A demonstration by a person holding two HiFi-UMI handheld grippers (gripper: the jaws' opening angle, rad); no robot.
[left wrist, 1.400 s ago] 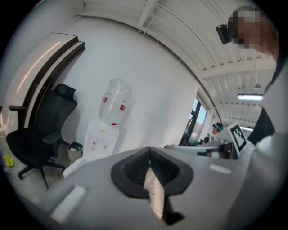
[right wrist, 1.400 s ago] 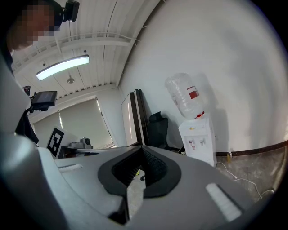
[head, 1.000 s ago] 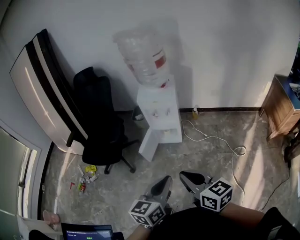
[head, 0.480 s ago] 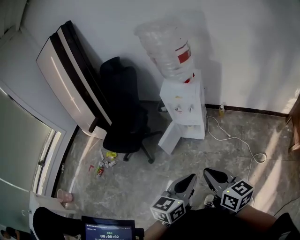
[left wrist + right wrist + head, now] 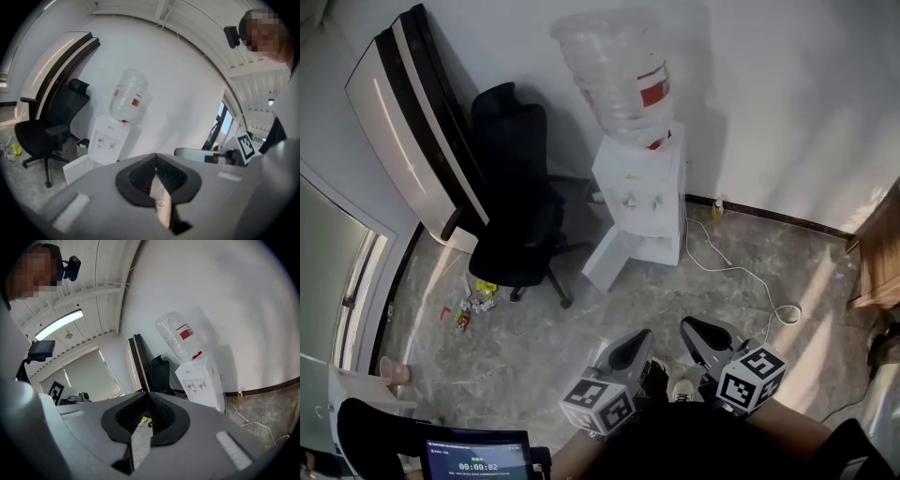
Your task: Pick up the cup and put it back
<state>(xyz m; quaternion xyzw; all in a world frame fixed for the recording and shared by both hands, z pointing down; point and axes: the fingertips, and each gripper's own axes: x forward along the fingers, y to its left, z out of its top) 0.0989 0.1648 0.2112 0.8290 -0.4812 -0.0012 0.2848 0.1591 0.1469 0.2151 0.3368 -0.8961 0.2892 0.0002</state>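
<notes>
A small pinkish cup (image 5: pixel 394 372) stands on a pale table corner (image 5: pixel 358 386) at the lower left of the head view, far from both grippers. My left gripper (image 5: pixel 636 342) and right gripper (image 5: pixel 694 330) are held side by side close to the body, pointing towards the water dispenser (image 5: pixel 639 202). In the left gripper view the left gripper (image 5: pixel 155 157) is shut and empty. In the right gripper view the right gripper (image 5: pixel 147 397) has its jaws just opening, a narrow gap with nothing in it.
A black office chair (image 5: pixel 516 216) stands left of the dispenser, with a leaning white panel (image 5: pixel 412 122) behind it. Litter (image 5: pixel 469 305) lies on the stone floor. A white cable (image 5: pixel 750 277) runs right of the dispenser. A wooden cabinet (image 5: pixel 877 262) is at the right edge, a screen (image 5: pixel 478 457) at the bottom.
The head view has swung about, so the room shifts in the frame and the cup comes into sight. Both grippers stay low by the body, holding nothing.
</notes>
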